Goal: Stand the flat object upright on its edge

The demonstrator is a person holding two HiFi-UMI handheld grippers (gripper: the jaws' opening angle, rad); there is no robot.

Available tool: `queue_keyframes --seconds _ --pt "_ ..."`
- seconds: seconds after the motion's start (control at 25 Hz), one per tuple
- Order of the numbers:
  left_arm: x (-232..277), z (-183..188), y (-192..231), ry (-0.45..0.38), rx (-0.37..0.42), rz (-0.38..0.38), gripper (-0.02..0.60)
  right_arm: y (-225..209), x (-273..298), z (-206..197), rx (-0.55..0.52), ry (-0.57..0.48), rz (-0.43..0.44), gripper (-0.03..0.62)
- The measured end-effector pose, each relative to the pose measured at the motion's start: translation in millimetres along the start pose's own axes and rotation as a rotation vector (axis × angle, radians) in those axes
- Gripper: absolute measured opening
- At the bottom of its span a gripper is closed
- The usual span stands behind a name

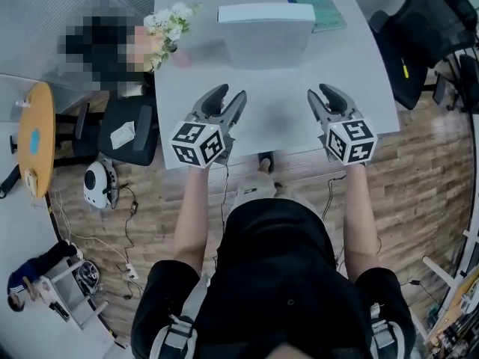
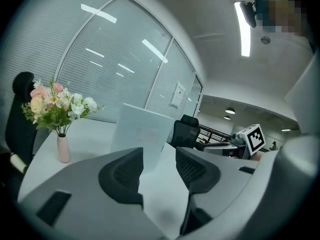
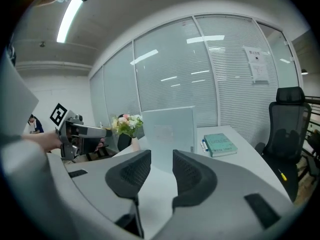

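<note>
We wear a black top (image 1: pixel 273 275); our grey left gripper (image 1: pixel 230 96) and right gripper (image 1: pixel 320 93) each carry a white, black-marked cube (image 1: pixel 198 143).

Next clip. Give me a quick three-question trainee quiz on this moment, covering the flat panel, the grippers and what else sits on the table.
1. True or false: the flat panel lies face down on the table.
2. Fill in: in the head view, the teal book lies beyond the panel and to its ____.
3. What does the left gripper hold? A) the panel B) the book C) nothing

Key
1. False. It stands upright on its edge.
2. Right.
3. C. Its jaws are apart and empty, short of the panel.
</note>
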State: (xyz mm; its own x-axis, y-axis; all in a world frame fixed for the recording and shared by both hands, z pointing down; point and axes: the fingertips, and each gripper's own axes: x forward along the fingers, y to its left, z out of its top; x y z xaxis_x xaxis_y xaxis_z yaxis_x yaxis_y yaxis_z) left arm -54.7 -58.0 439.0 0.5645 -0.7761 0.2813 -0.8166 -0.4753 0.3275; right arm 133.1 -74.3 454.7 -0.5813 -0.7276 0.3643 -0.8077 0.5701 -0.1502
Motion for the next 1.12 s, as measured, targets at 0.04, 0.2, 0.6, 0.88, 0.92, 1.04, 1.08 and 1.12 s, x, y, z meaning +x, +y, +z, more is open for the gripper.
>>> queue_keyframes --seconds 0.04,0.2,0.6,0.88,0.92,1.04,1.08,1.12 --pt "-10.0 -1.0 -9.9 -0.01 0.009 0.002 0.212 7.1 -12.6 -0.5 -0.003 -0.012 -0.001 0.149" --pt "-51.4 -0.8 -48.2 -0.056 0.072 0.024 0.174 35.1 -60.6 1.9 -0.023 -0.064 -0.001 0.133" --pt "-145.2 36.7 -96.5 -0.196 0.143 0.073 0.102 99.8 -133.8 51.6 -0.094 -0.202 0.01 0.057" --pt "-184.3 59.7 -117.2 -0.278 0.196 0.063 0.058 139.9 -167.4 92.0 -0.128 -0.324 0.017 0.017" --pt "-188.1 62.7 -117.1 -0.285 0.2 0.06 0.055 144.3 -169.9 97.8 -0.123 -0.343 0.018 0.017" --pt "-201.1 71.4 -118.7 -0.297 0.209 0.034 0.04 159.3 -175.8 110.3 -0.106 -0.387 0.025 0.017" --pt "-205.7 73.8 -120.5 -0.301 0.214 0.027 0.038 163.8 -178.6 112.4 -0.102 -0.397 0.027 0.017" --pt "-210.0 76.0 -122.1 -0.307 0.218 0.023 0.038 167.4 -181.2 114.0 -0.098 -0.405 0.025 0.015"
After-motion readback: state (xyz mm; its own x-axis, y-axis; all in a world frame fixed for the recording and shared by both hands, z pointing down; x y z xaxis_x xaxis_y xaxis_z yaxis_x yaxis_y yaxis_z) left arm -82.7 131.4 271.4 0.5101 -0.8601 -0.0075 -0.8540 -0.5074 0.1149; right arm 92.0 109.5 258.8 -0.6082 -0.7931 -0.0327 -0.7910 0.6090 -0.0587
